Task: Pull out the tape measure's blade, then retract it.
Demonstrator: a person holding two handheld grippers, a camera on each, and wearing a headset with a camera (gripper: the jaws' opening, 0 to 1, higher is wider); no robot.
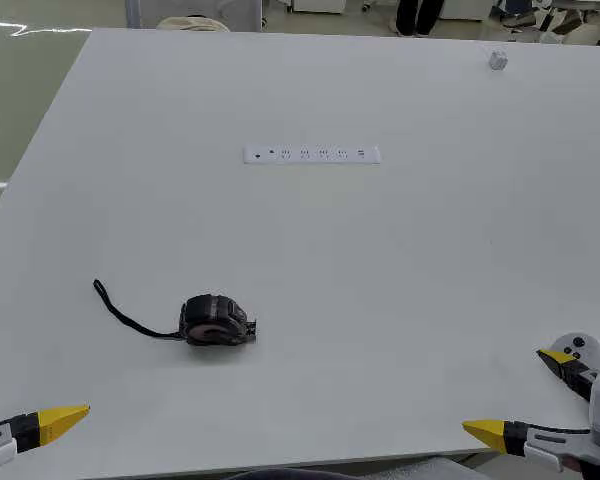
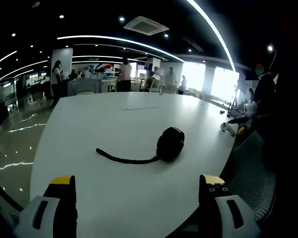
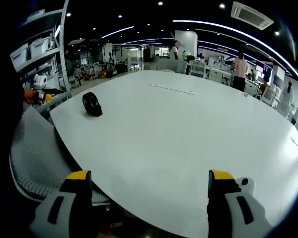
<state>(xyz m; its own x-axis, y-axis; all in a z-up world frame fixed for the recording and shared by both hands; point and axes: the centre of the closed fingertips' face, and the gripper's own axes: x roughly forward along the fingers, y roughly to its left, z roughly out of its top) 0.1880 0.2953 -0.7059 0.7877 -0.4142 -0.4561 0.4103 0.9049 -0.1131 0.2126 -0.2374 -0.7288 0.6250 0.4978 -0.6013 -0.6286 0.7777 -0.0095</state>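
The tape measure lies on its side on the white table, towards the near left part of it, blade fully wound in, with its black wrist strap trailing away to the left. The small projection at the case's right end looks like the blade's mouth and hook, though it is too small to be sure. Neither tool touches it: the left gripper hovers near the table's front edge just short of the case, jaws spread wide, and in the left gripper view the case sits ahead and a little right of the line between those jaws. The right gripper hangs well apart at the near right, jaws likewise parted and holding nothing, with the case far off to its left in its own view. The pull has not begun, so the step in hand is the approach. It would likely go best with the left gripper clamping the body across its flat sides, clear of the strap, to pin it down, and the right gripper nipping only the hook. A slow pull in line with the mouth should keep the blade from kinking, and easing it home by the hook should stop it snapping back.
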